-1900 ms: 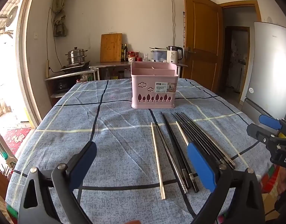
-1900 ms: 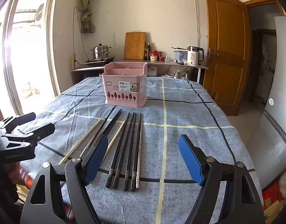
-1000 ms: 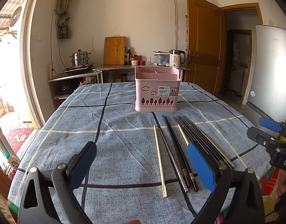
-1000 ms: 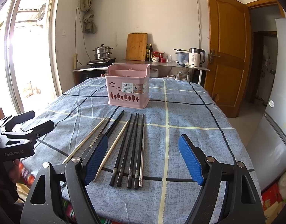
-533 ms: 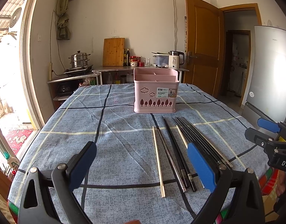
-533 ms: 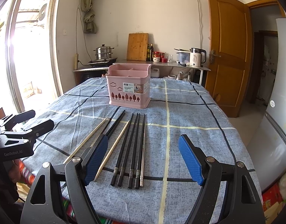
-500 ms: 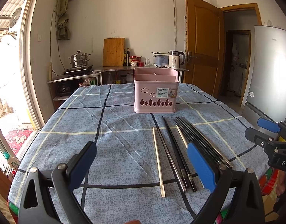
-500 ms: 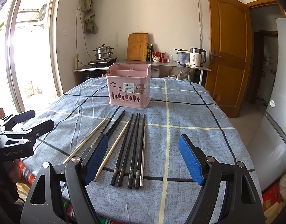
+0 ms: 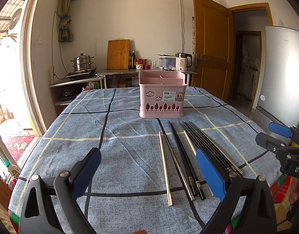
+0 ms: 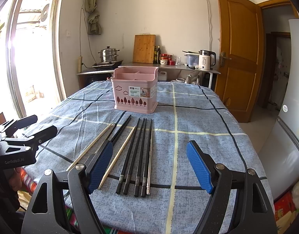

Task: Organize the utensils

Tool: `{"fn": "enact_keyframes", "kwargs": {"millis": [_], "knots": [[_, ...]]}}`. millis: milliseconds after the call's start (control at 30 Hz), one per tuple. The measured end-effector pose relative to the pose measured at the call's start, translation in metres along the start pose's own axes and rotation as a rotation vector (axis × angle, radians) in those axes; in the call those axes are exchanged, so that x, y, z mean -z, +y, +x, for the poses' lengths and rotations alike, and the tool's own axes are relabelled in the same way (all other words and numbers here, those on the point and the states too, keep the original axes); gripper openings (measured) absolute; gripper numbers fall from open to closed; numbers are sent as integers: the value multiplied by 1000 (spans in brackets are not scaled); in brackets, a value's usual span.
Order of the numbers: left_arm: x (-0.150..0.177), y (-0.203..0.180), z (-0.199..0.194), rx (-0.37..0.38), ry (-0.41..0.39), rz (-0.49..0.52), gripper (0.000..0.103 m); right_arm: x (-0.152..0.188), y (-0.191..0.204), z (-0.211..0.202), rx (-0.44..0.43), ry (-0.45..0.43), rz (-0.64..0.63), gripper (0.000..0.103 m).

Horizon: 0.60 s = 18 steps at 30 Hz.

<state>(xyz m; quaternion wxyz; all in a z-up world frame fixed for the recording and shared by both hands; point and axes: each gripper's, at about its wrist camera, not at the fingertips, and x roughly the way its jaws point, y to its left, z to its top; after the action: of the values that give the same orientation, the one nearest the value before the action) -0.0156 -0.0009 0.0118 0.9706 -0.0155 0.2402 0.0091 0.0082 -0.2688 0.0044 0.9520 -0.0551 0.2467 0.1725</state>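
Note:
A pink divided utensil basket stands upright on the blue checked tablecloth. In front of it lie several chopsticks side by side: black ones, pale wooden ones and a metal one. My left gripper is open and empty, above the table's near edge, left of the chopsticks. My right gripper is open and empty, above the chopsticks' near ends. Each gripper shows at the edge of the other's view.
A counter behind the table holds a steamer pot, a cutting board, bottles and a kettle. A wooden door and a fridge stand to the right. A bright glass door is on the left.
Both grippers have tilted slightly, so the table sits a little lower in view. Nothing on the table has moved, and both grippers stay open.

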Motion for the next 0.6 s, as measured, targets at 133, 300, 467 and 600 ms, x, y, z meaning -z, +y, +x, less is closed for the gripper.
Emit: {"fn": "enact_keyframes", "kwargs": {"millis": [133, 300, 467, 600], "knots": [[1, 0, 0, 1, 0, 1, 99, 0, 0, 0, -1, 0, 1, 78], [2, -1, 2, 0, 5, 1, 99, 1, 0, 0, -1, 1, 1, 78], [2, -1, 2, 1, 5, 1, 99, 1, 0, 0, 0, 1, 1, 78], [2, -1, 2, 0, 5, 0, 99, 1, 0, 1, -1, 0, -1, 78]]}}
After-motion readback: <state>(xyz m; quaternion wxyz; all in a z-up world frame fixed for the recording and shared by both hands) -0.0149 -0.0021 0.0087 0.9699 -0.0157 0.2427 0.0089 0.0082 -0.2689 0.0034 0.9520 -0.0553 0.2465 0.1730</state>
